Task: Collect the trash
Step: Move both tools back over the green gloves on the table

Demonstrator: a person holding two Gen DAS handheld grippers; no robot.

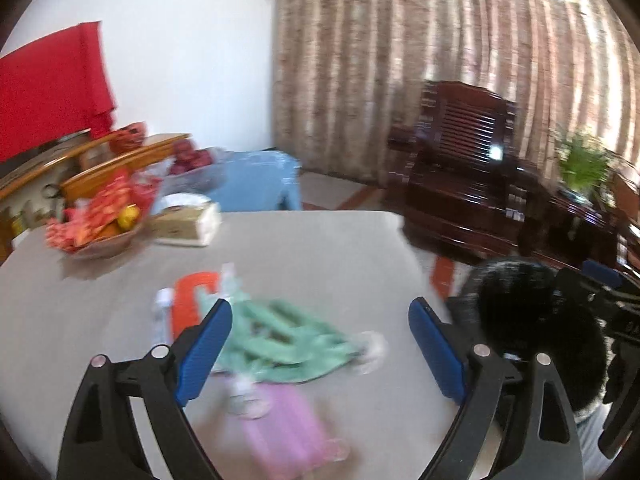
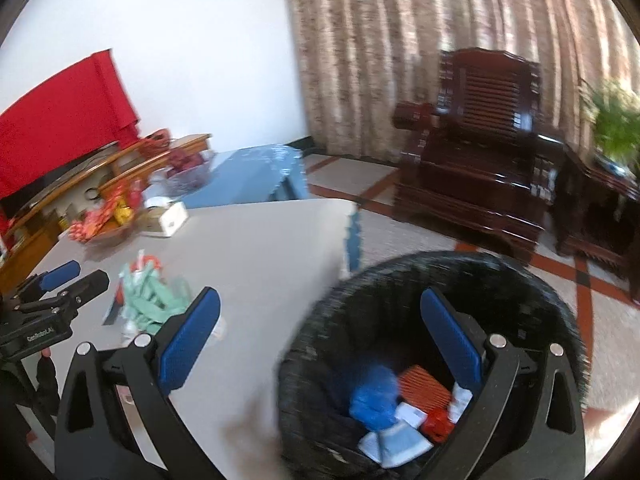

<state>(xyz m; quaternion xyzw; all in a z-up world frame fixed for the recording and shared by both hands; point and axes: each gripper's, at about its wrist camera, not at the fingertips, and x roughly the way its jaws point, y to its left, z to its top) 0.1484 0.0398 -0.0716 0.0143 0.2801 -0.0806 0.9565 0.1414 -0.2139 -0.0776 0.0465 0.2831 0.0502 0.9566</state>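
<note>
Mostly, blur smears the table's point(image 1: 320, 248) wrappers point(image 1: 280, 344).

Right gripper point(image 2: 320, 332) fingers spread wide and empty over black bin point(image 2: 552, 304) holding blue, white and orange trash point(image 2: 400, 412), green wrappers point(image 2: 150, 300) on grey counter point(image 2: 260, 248), left gripper point(image 2: 76, 276) at left edge.

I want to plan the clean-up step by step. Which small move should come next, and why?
Probably lower the left hand-held gripper onto the green wrapper and close on it. Its jaws stand open and empty with the wrapper lying between them on the table. The right hand-held gripper is also open and empty over the black bin, which already holds trash.
</note>
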